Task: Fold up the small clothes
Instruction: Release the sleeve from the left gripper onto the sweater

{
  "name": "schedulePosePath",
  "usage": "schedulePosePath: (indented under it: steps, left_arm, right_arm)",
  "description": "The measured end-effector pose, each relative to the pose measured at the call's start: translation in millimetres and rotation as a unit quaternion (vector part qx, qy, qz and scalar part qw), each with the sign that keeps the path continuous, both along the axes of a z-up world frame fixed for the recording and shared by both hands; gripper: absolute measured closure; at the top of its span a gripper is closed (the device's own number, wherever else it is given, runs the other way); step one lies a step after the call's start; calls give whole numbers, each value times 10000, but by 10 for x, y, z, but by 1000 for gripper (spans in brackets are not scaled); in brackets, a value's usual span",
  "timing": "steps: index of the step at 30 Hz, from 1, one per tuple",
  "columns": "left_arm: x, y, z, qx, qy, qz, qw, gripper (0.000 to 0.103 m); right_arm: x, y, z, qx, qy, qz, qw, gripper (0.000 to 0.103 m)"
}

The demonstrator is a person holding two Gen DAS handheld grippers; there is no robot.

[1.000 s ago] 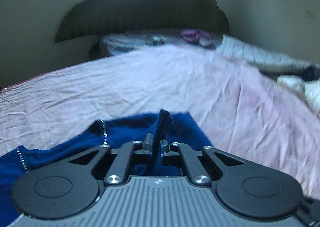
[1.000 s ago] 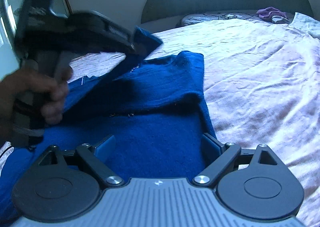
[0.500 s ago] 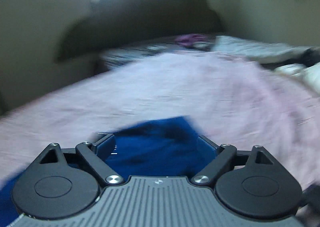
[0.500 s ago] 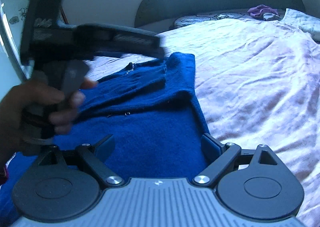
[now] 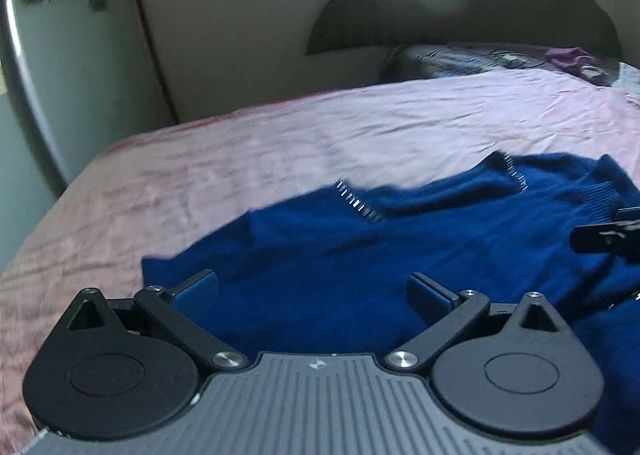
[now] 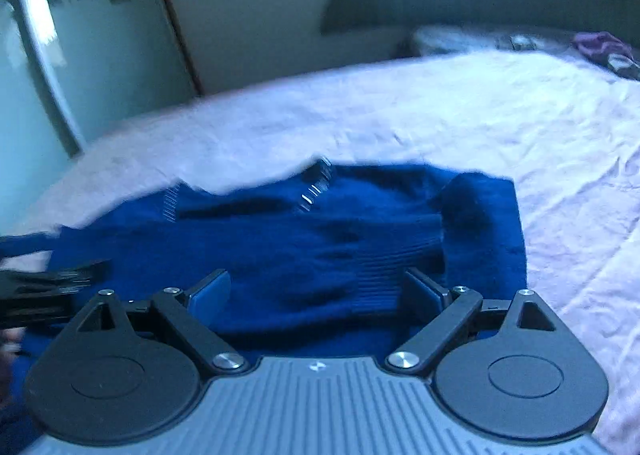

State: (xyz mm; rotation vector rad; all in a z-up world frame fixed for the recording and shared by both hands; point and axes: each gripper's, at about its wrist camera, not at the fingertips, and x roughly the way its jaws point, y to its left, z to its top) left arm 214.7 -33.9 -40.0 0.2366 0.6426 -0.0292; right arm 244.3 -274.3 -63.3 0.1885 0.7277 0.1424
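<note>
Both hand-held grippers hover over the blue sweater (image 5: 400, 247) with nothing pinched: my left hand-held gripper (image 5: 312, 287) is opening, its jaws already wide, and my right hand-held gripper (image 6: 316, 291) stands spread too. The sweater lies partly folded on the pink bedsheet (image 5: 280, 143), its ribbed sleeve (image 6: 384, 255) laid across the body toward 3 o'clock in the right view. For a clean next fold I should pinch both layers at an edge, at matching points, and lift evenly.
</note>
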Motion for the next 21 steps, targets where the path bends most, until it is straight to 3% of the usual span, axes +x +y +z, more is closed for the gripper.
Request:
schedulePosePath:
  steps: [4,7,10,12,16,21]
  left_arm:
    - [-68,139,-56,-130,109,72,9998,1]
    - [-48,172,-121,-180,167,95,9997,1]
    - [-67,166,-143,-160,213,104,9996,1]
    - [-110,161,-123,-140,210,97,9996,1]
    - [-247,200,-67,-155,206,46,9997,1]
    - [-524,269,-10,-232,242,35,9994,1]
  right_arm:
    - [-66,27,43,-275,-22,-322,9991,10]
    - [-232,58,100,-143,-216,-113,9996,7]
    - [-252,123,39,-385,-86,88,9992,3]
    - [-240,100,-7,-603,71,-171,9980,3]
    - [-487,-33,68,-175,-193,-319,9992,3]
    - [-818,-46,122,-219,-305,-300,9988,3]
